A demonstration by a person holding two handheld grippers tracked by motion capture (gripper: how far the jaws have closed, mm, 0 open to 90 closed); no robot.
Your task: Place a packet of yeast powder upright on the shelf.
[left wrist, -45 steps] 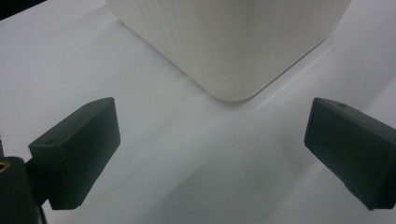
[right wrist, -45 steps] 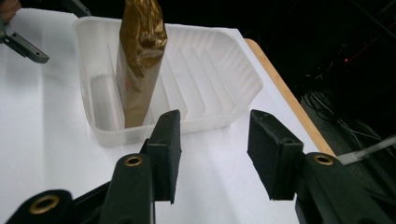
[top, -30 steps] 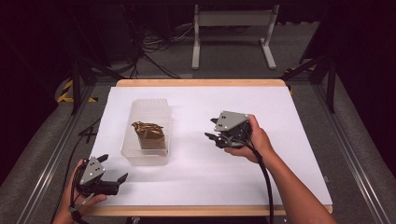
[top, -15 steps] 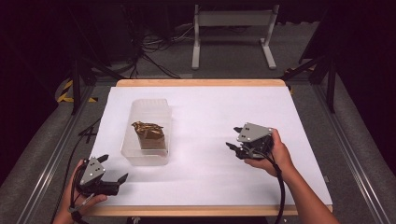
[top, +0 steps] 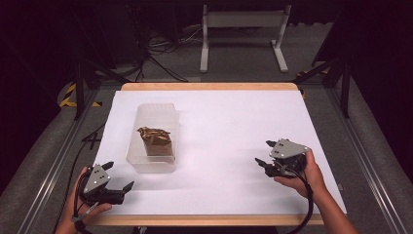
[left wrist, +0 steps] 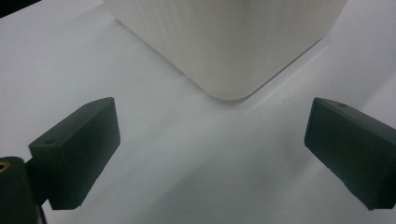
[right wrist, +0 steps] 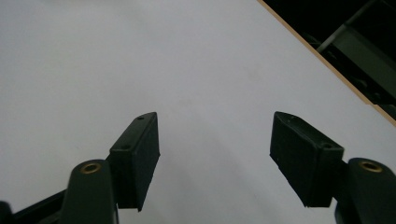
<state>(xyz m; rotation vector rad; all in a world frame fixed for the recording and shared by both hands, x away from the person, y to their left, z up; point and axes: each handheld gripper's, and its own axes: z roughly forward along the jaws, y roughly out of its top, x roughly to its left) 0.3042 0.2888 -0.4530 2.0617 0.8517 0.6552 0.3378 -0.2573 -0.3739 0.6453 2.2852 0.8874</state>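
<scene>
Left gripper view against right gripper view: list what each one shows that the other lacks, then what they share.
Left gripper view alone: a rounded corner of the ribbed, translucent plastic container, just ahead of the open jaws. Right gripper view alone: the table's wooden edge with dark floor and a metal frame beyond. Both: the white tabletop and two black jaws spread wide, holding nothing.

We see the left gripper (top: 119,181) low at the near left, held in the left hand (top: 83,207), jaws spread wide with nothing between them. In the left gripper view the left gripper (left wrist: 210,154) shows the same wide gap. The right gripper (top: 264,153) sits at the near right, gripped by the right hand (top: 304,173), forearm entering from below. Its jaws stand apart and empty, confirmed in the right gripper view (right wrist: 215,158).
</scene>
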